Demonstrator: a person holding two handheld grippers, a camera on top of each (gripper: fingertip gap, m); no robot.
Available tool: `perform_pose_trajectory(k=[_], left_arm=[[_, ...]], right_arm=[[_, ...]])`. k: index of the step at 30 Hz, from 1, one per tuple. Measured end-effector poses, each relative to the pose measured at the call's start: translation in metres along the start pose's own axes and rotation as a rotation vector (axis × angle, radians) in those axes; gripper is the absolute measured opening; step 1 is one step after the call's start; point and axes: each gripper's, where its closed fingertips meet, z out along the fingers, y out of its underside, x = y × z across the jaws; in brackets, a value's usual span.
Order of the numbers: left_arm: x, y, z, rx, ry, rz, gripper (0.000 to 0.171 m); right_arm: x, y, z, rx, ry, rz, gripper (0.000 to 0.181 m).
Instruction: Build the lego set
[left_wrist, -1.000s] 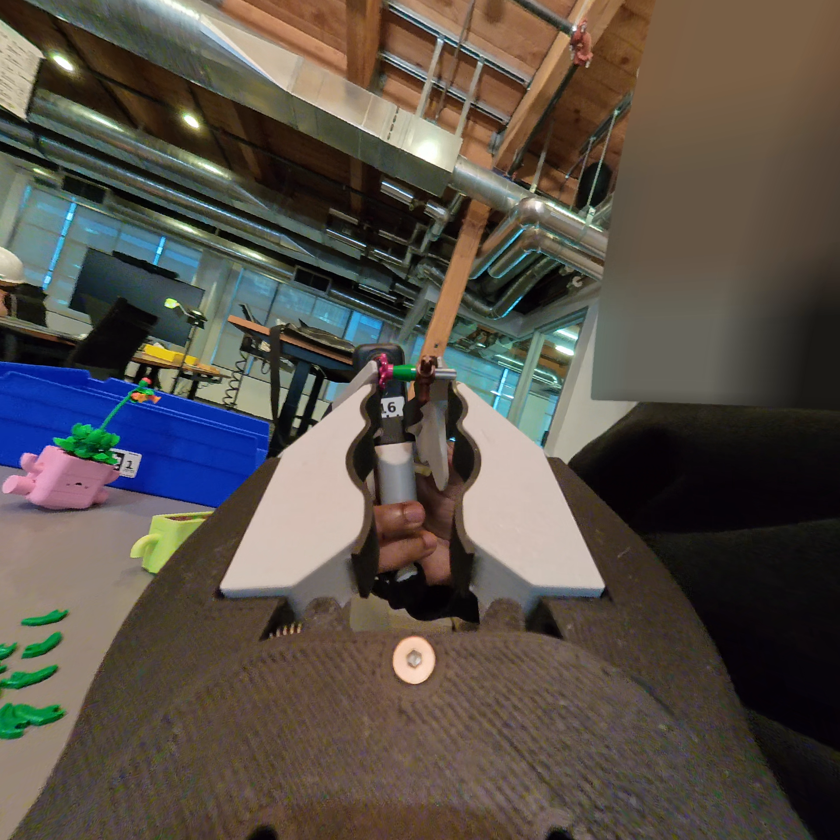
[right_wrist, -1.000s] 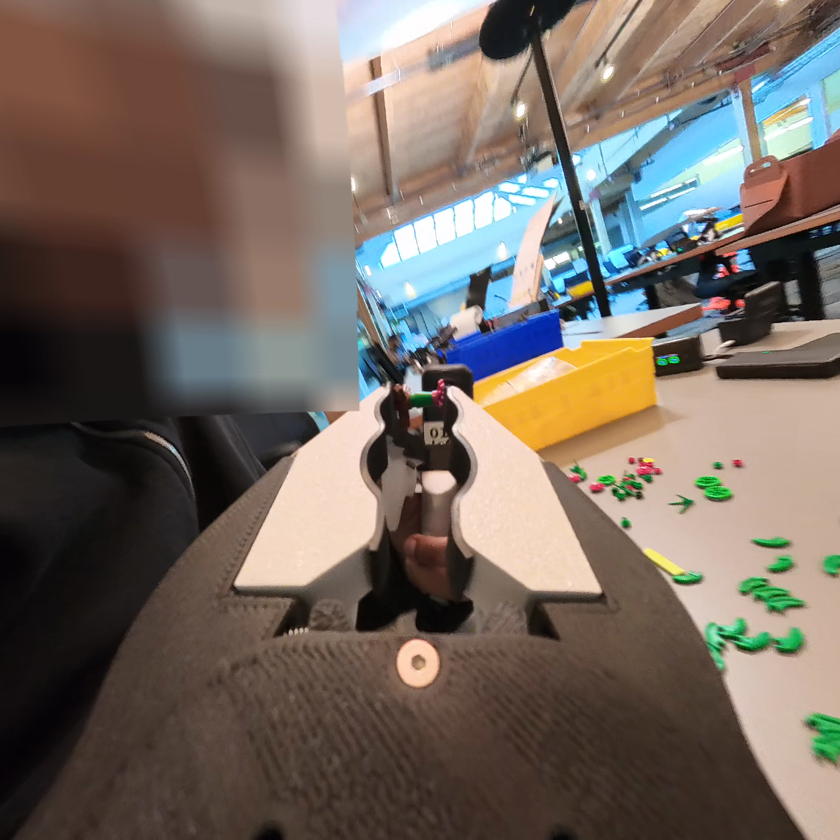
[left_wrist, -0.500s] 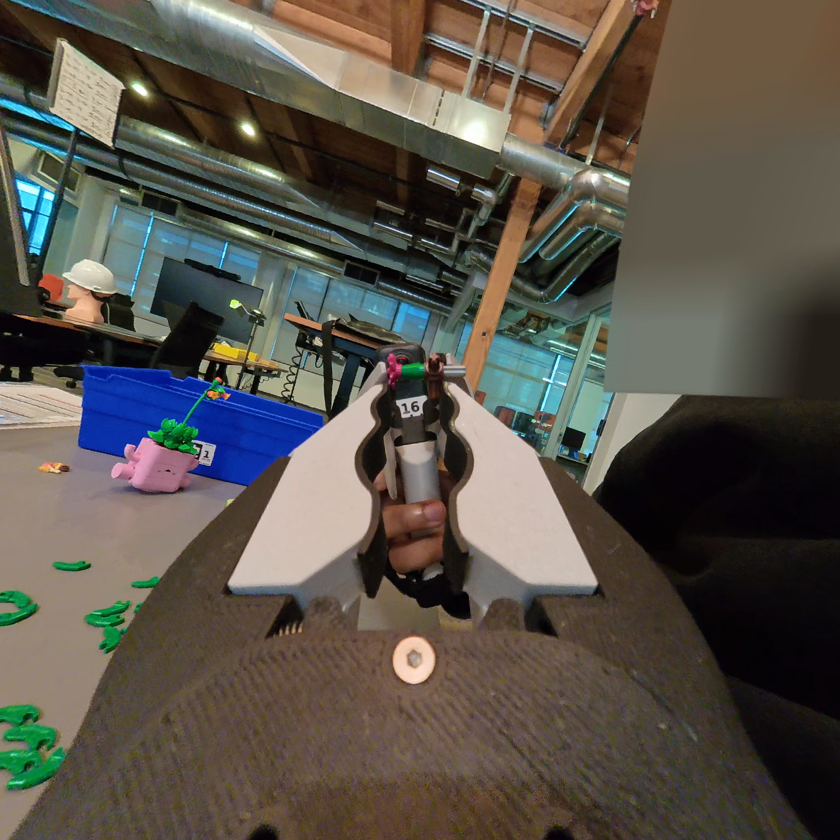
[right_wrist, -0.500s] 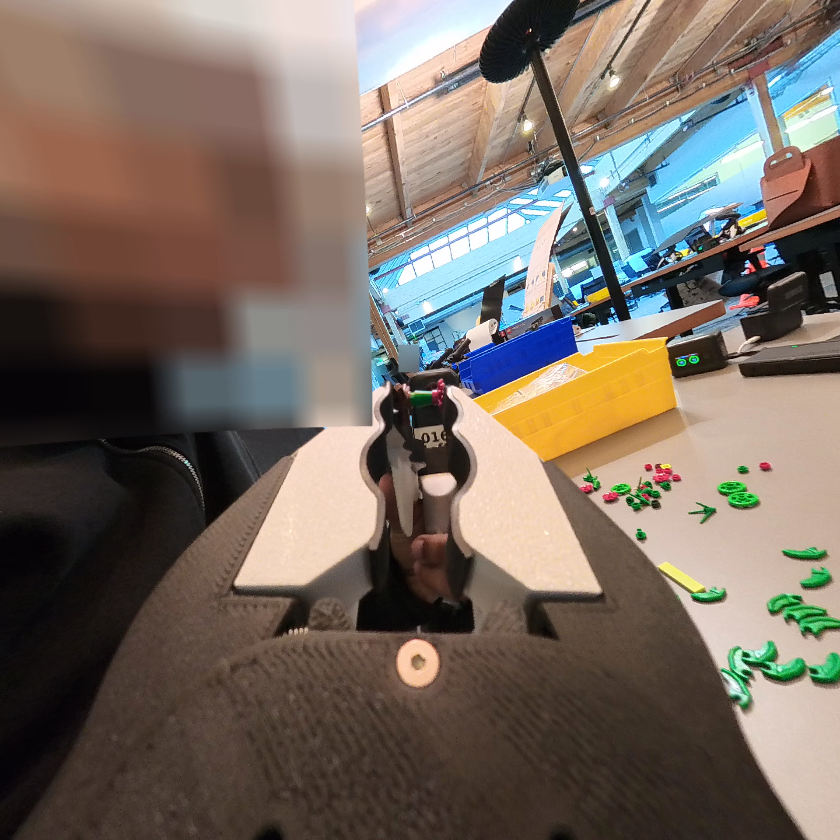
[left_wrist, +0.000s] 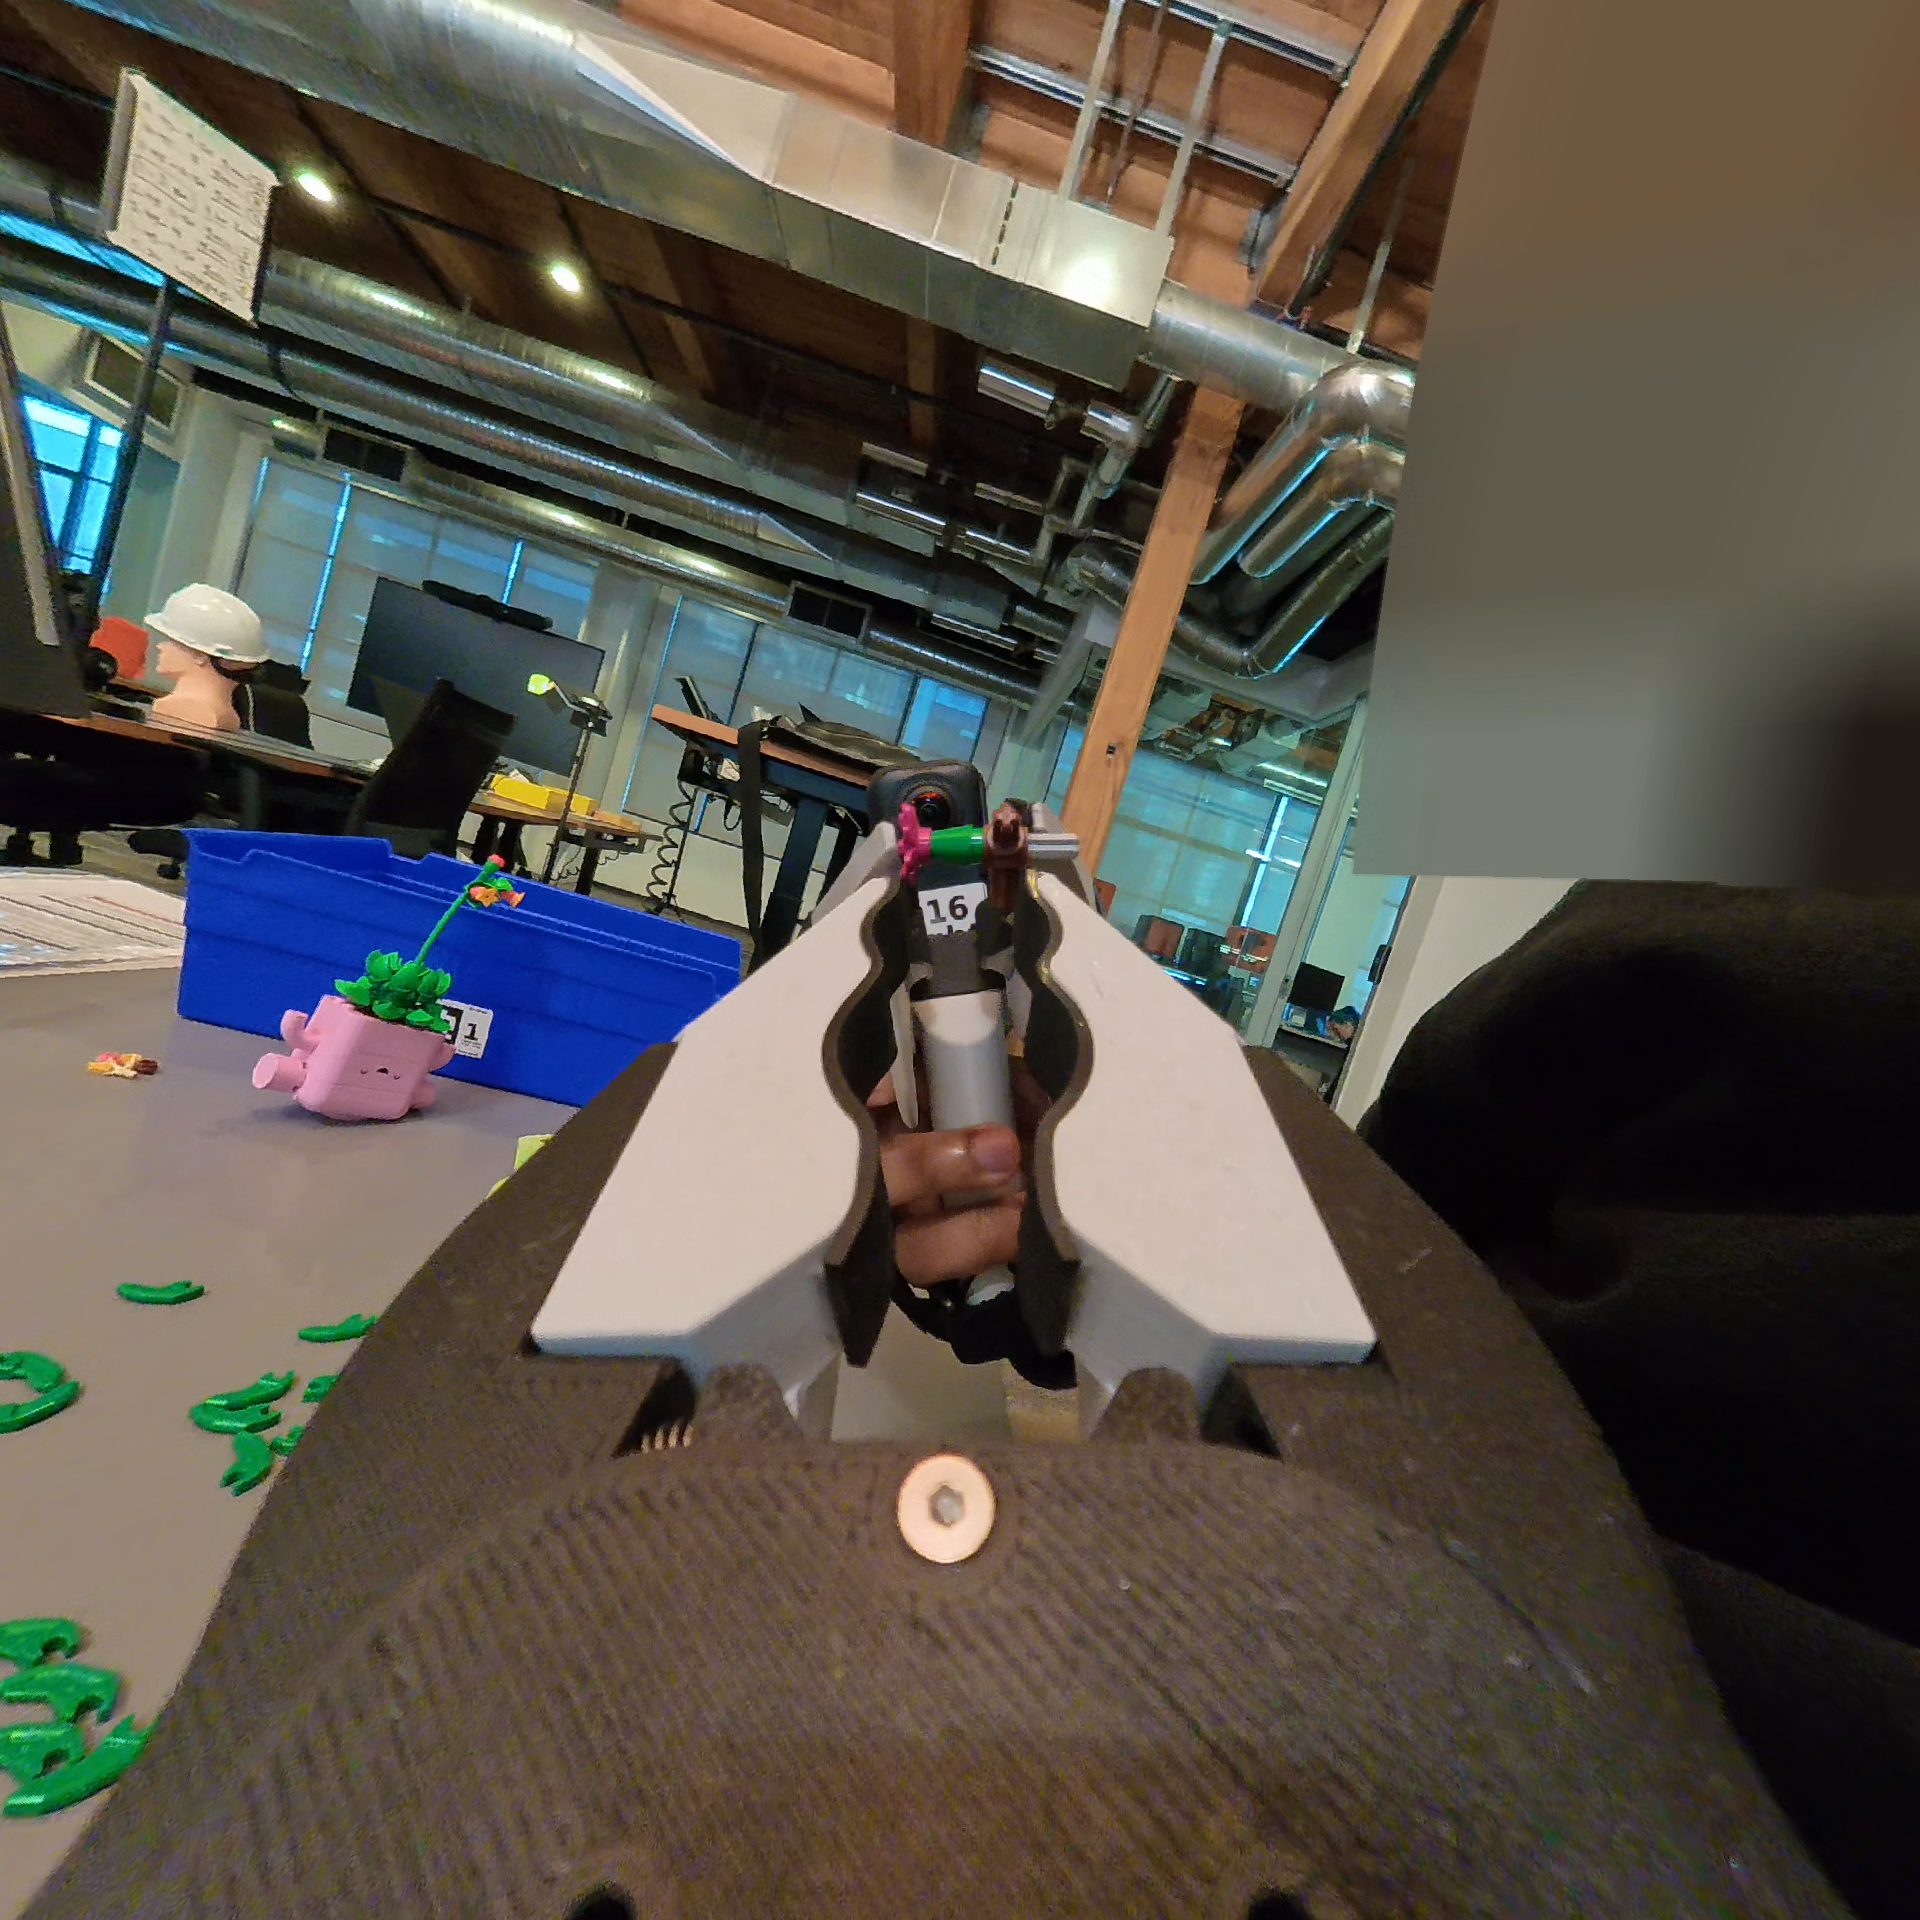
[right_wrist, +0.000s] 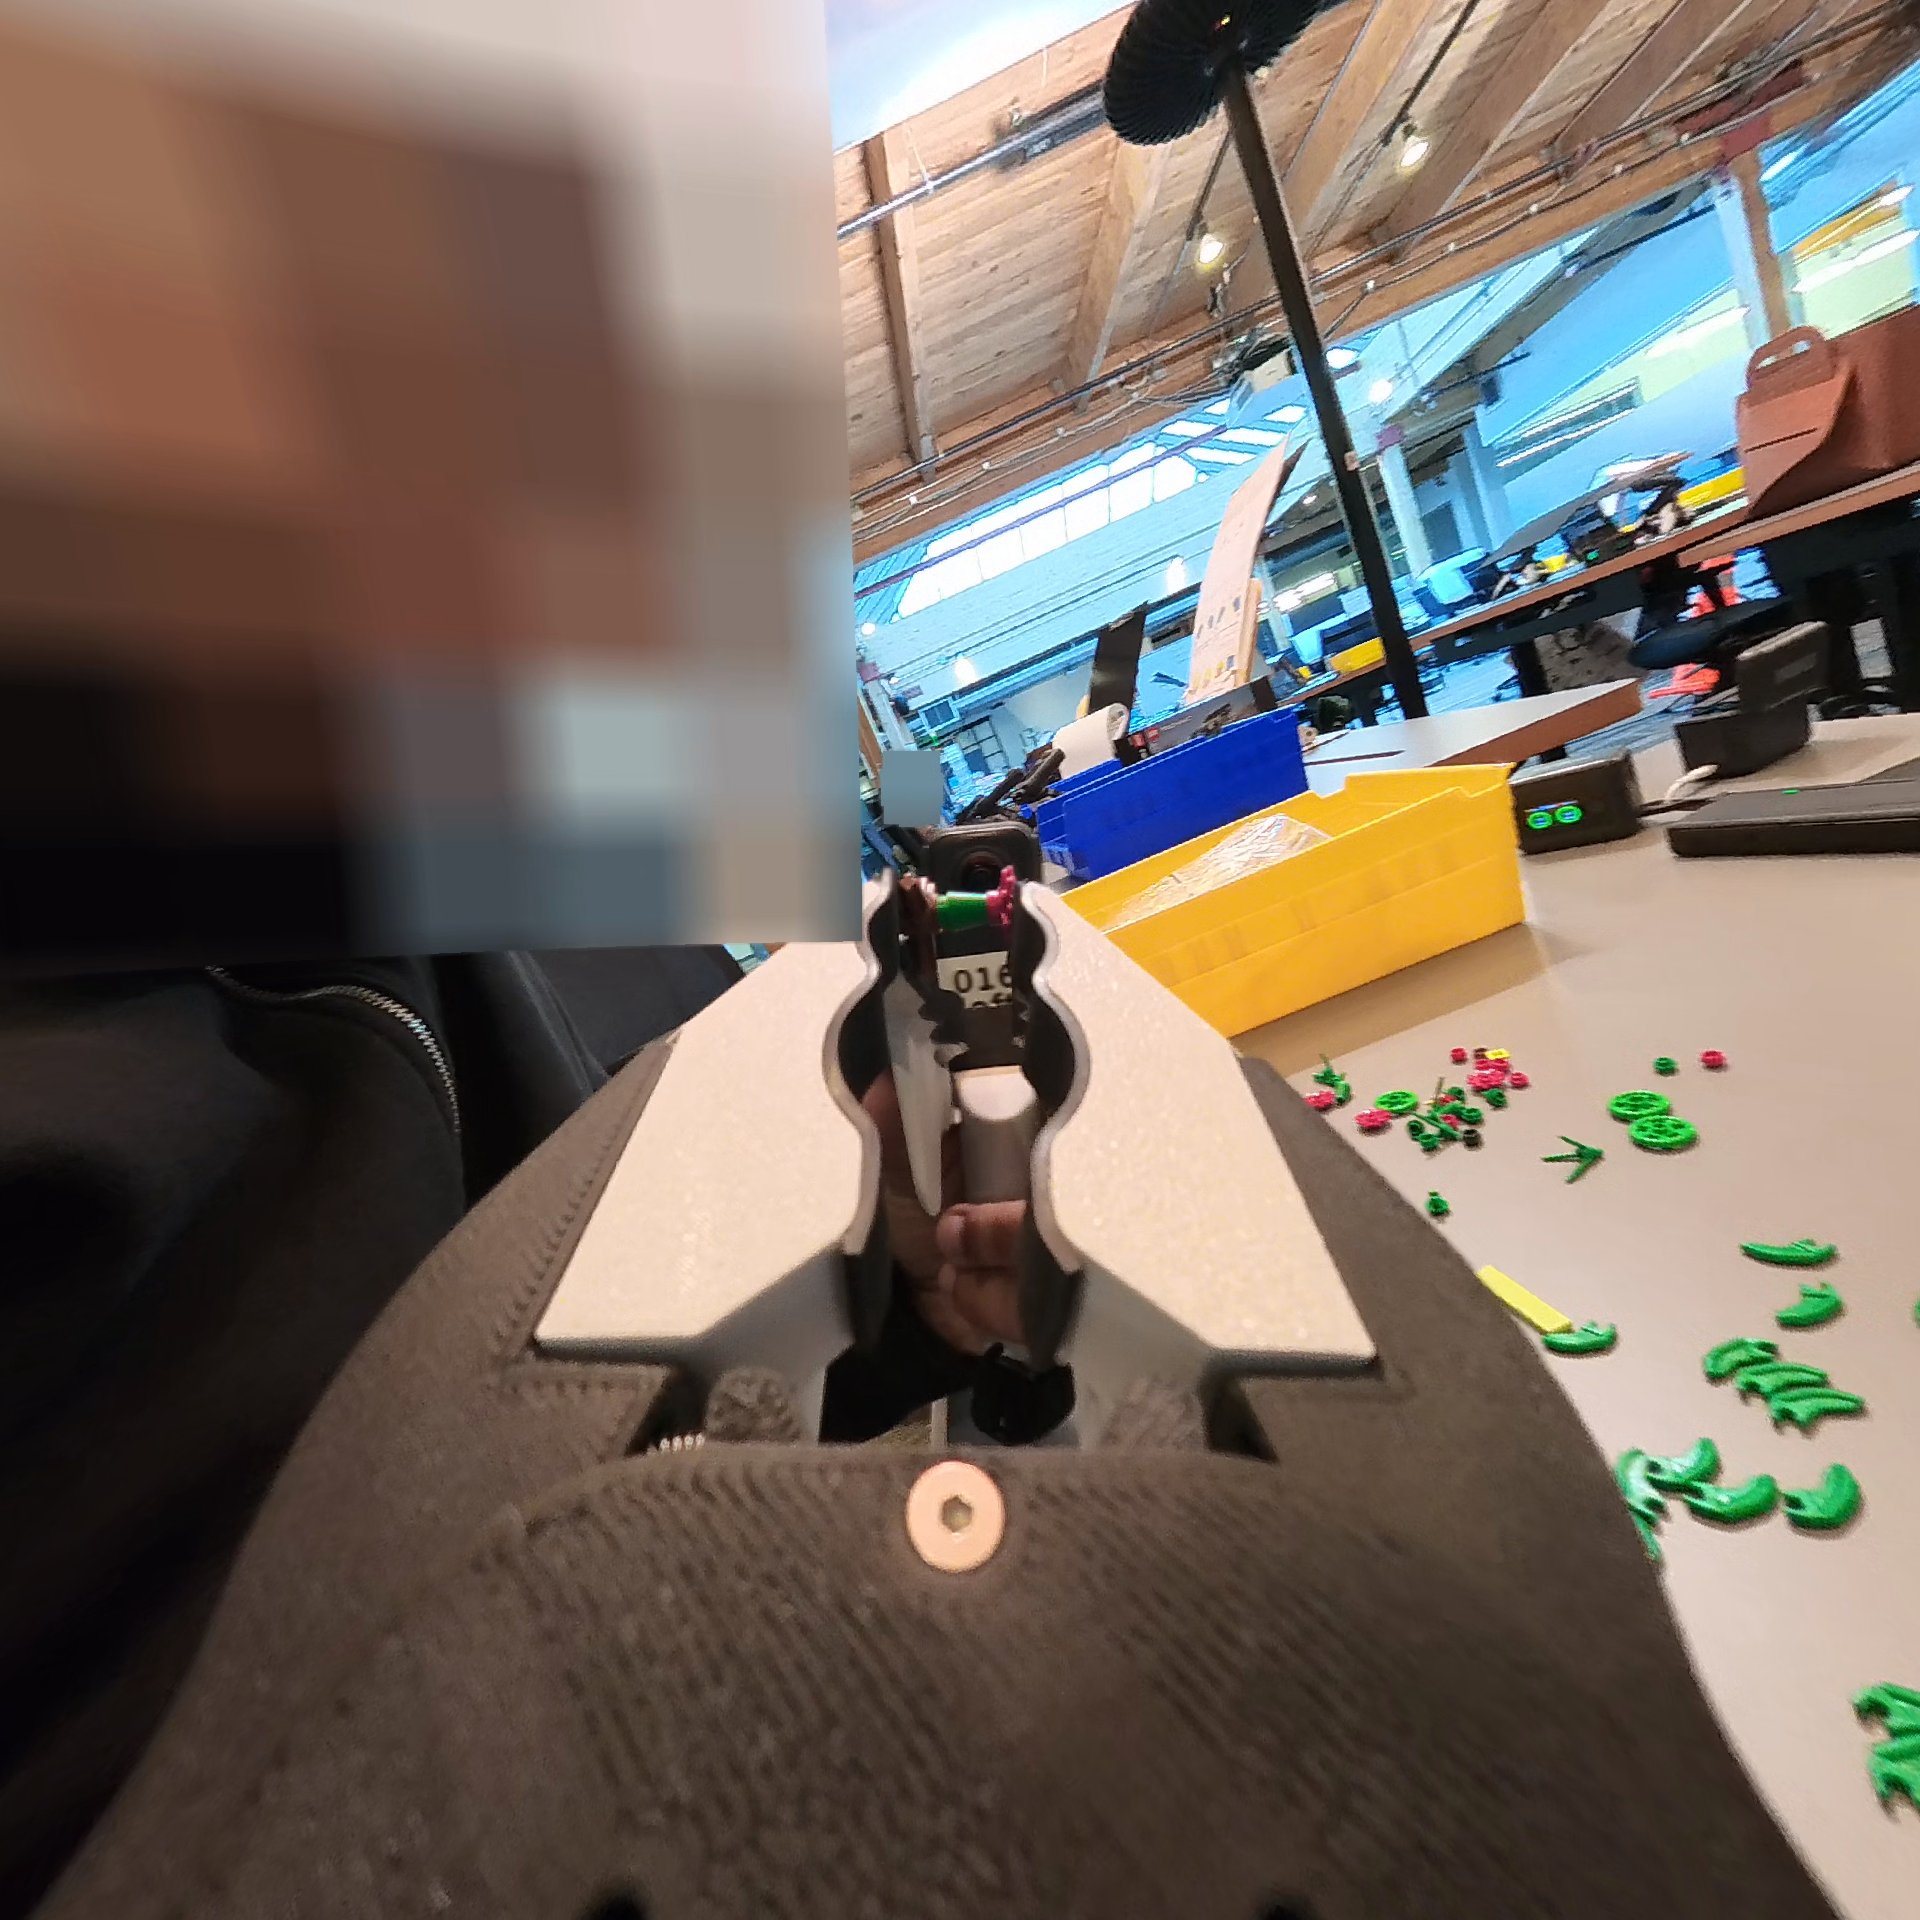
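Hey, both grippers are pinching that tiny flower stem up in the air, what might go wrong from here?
1. The stem is pinched only at the tips of the left gripper and right gripper; it may twist out and drop.
2. The flower sits right at a fingertip and might pop off.
3. A dropped piece could get lost among the green leaves scattered on the table.

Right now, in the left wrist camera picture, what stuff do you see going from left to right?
Green leaf pieces on the table → pink pot with a plant → blue bin → left gripper pinching a small flower stem piece → dark sleeve.
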Motion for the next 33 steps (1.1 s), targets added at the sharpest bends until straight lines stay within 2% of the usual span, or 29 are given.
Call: perform_pose_trajectory(k=[4, 8, 12, 14, 18, 20, 23, 26, 33], left_arm=[[0.0, 0.0, -0.002, -0.004, 0.011, -0.014, 0.017], [-0.004, -0.005, -0.006, 0.036, -0.021, 0.007, 0.029], [-0.004, -0.005, -0.009, 0.037, 0.01, -0.055, 0.028], [-0.004, -0.004, -0.008, 0.042, 0.065, -0.195, 0.027], [-0.017, 0.003, -0.008, 0.057, 0.151, -0.595, 0.026], [-0.012, 0.009, -0.006, 0.014, 0.209, -0.687, 0.031], [-0.005, 0.023, -0.001, -0.08, 0.209, -0.675, 0.03], [-0.006, 0.027, 0.0, -0.093, 0.196, -0.668, 0.021], [-0.01, 0.026, 0.001, -0.081, 0.148, -0.574, 0.018]], right_arm=[[0.003, 0.001, 0.001, -0.034, 0.031, -0.014, 0.019], [0.005, -0.008, -0.004, -0.016, 0.065, -0.056, 0.019], [0.013, -0.013, -0.014, -0.024, 0.159, -0.167, 0.019], [0.015, -0.011, -0.016, -0.079, 0.221, -0.287, 0.019], [0.014, 0.001, -0.014, -0.28, 0.336, -0.626, 0.019], [0.014, 0.007, -0.014, -0.388, 0.394, -0.801, 0.02], [0.016, 0.017, -0.016, -0.55, 0.45, -1.028, 0.02], [0.017, 0.024, -0.018, -0.669, 0.479, -1.188, 0.02], [0.015, 0.023, -0.02, -0.687, 0.489, -1.227, 0.023]])
